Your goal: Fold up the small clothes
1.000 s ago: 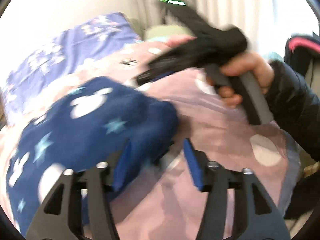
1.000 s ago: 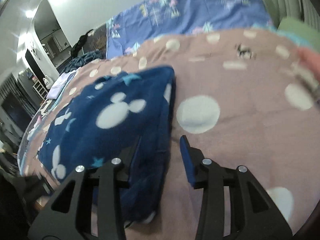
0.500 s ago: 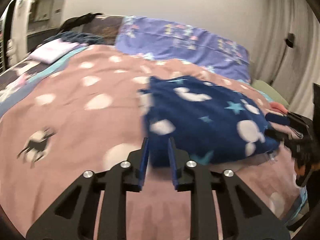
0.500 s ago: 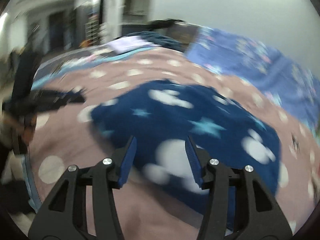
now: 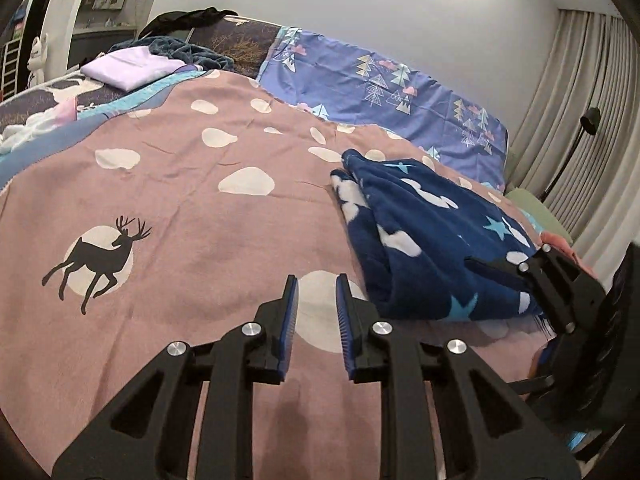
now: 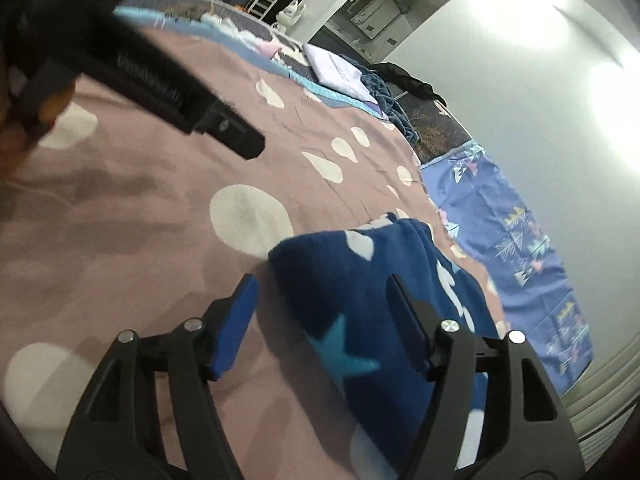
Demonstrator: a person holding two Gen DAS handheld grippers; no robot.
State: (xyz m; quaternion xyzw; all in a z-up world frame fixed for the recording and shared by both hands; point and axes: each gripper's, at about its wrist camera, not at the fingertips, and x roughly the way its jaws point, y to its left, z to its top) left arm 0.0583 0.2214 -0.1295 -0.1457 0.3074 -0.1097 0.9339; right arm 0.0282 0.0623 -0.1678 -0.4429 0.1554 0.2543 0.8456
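A folded dark blue fleece garment (image 5: 432,236) with white shapes and light blue stars lies on the pink spotted bedspread (image 5: 192,200). My left gripper (image 5: 316,304) hangs just left of its near corner, jaws a narrow gap apart and empty, over a white spot. My right gripper (image 6: 320,300) is open wide, its jaws astride the garment's near corner (image 6: 340,300). The right gripper also shows at the garment's right edge in the left wrist view (image 5: 560,292). The left gripper shows at the upper left of the right wrist view (image 6: 168,92).
A blue patterned pillow or sheet (image 5: 380,92) lies at the head of the bed. A folded lilac cloth (image 5: 132,66) and dark clothes (image 5: 188,50) sit at the far left. Curtains (image 5: 592,120) and a black lamp (image 5: 588,120) stand at the right.
Both grippers swung round from the garment's middle to its near edge. The left gripper let go and drew left off the garment; the right gripper opened wider at the corner.
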